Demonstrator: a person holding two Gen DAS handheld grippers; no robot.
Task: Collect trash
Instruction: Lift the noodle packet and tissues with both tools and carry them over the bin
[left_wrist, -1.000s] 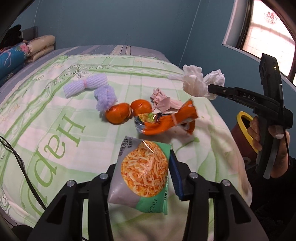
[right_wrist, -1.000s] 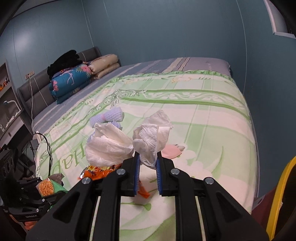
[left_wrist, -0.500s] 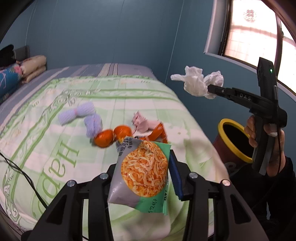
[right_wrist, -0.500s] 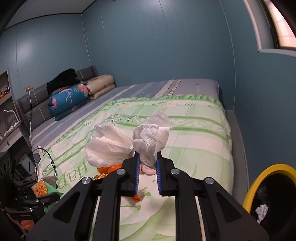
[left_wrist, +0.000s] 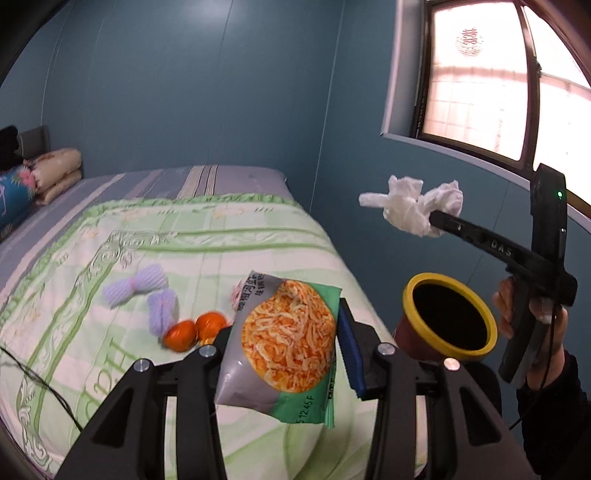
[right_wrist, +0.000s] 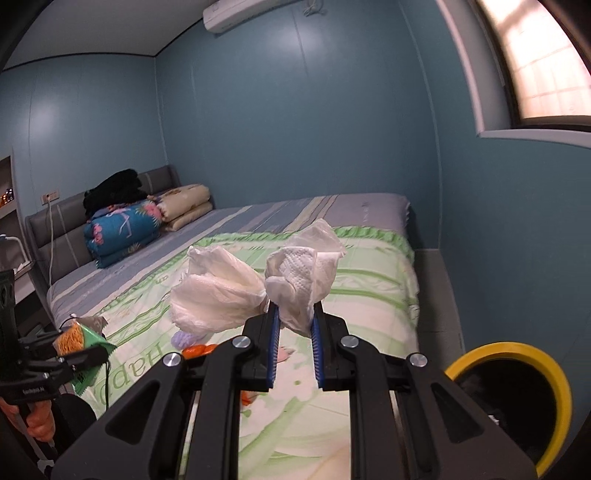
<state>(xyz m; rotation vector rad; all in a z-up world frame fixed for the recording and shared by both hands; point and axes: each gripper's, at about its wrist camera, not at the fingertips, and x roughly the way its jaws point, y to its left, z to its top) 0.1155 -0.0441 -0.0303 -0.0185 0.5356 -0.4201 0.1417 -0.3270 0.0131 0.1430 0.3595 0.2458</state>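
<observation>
From the left wrist view, we hold a snack packet (left_wrist: 286, 347) between the fingers of our left gripper (left_wrist: 288, 354); they are clenched on its two sides and the packet hangs in the air above the near edge of the bed (left_wrist: 221, 236). It is a grey and green foil bag, still puffy, with a round picture of orange noodles on its face and a crimped lower seam. Off to the right, our right gripper (left_wrist: 437, 219) carries a wad of white tissue (left_wrist: 410, 210), which sits higher than the bin (left_wrist: 448, 314) and not yet over its mouth. The bin, red with a yellow rim, stands on the floor just beside the corner of the bed, its inside too dark here to read. On the quilt, trash is left to collect: two orange balls (left_wrist: 195, 330) that look like foil wrappers, two pale purple foam nets (left_wrist: 147, 295) and a pink scrap (left_wrist: 236, 291) half hidden behind the packet.

From the right wrist view, the fingers of the right gripper (right_wrist: 293, 321) are closed tight on the tissue (right_wrist: 258, 284), a crumpled, embossed paper bunch that splays into two lobes above the blue pads. The bin (right_wrist: 517, 354) shows at lower right, apart from the tissue. At far left the left gripper (right_wrist: 74, 354) grips the packet (right_wrist: 77, 332).

We judge the task partway: two pieces are lifted and neither is dropped in, while several stay on the bed.
</observation>
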